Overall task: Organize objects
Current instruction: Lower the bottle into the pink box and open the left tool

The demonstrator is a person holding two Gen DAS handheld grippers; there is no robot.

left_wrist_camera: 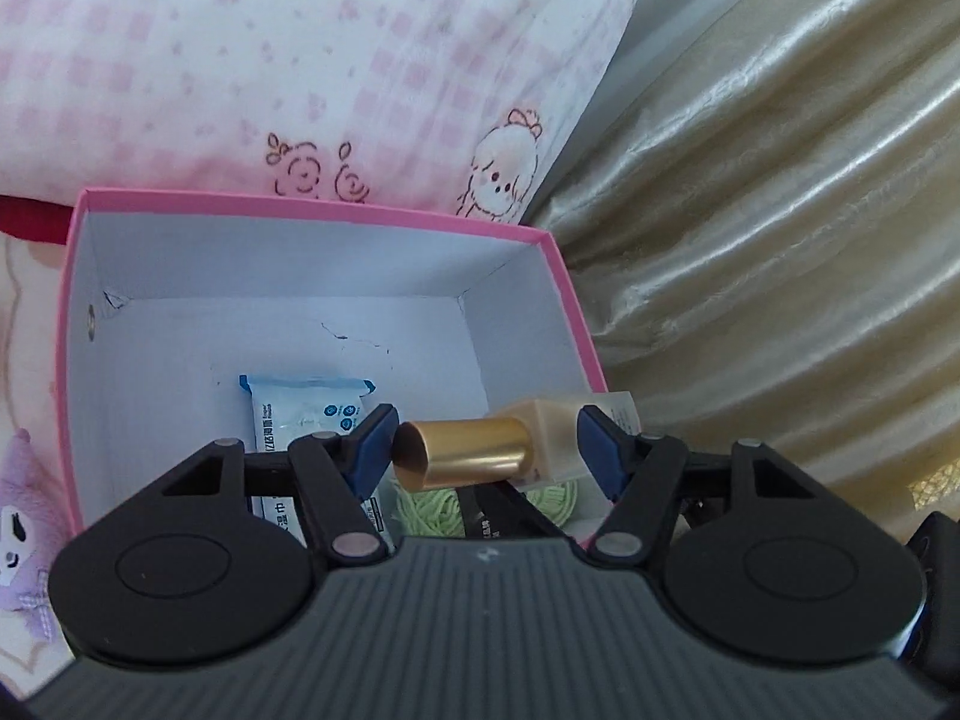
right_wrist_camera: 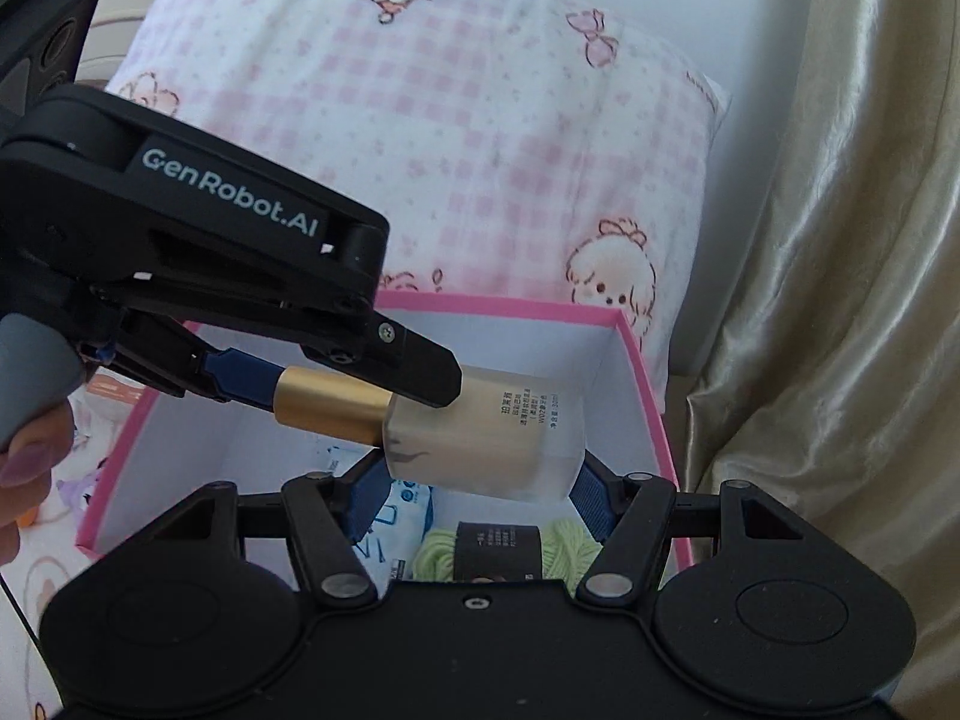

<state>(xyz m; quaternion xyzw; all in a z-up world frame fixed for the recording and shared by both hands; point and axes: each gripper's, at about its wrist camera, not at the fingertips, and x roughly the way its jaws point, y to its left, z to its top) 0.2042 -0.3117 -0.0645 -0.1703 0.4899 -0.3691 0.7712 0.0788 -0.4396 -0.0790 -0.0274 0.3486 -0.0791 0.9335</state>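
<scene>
A frosted beige bottle [right_wrist_camera: 492, 444] with a gold cap [right_wrist_camera: 330, 408] hangs sideways over an open pink box [right_wrist_camera: 510, 303]. My right gripper [right_wrist_camera: 478, 498] is shut on the bottle's body, one blue pad on each side. My left gripper [left_wrist_camera: 487, 450] comes in from the left, its jaws standing around the gold cap [left_wrist_camera: 462, 450]. One of its blue pads sits at the cap's end and the other finger lies across the body [left_wrist_camera: 558, 426]. I see no firm pinch there. In the box [left_wrist_camera: 300, 204] lie a wipes packet [left_wrist_camera: 306, 414] and green yarn [left_wrist_camera: 432, 510].
A pink checked pillow [left_wrist_camera: 300, 60] rests behind the box, and a shiny beige curtain [left_wrist_camera: 780, 240] hangs to its right. A purple plush toy [left_wrist_camera: 24, 510] sits left of the box on the bed. A person's hand [right_wrist_camera: 24, 462] holds the left gripper's handle.
</scene>
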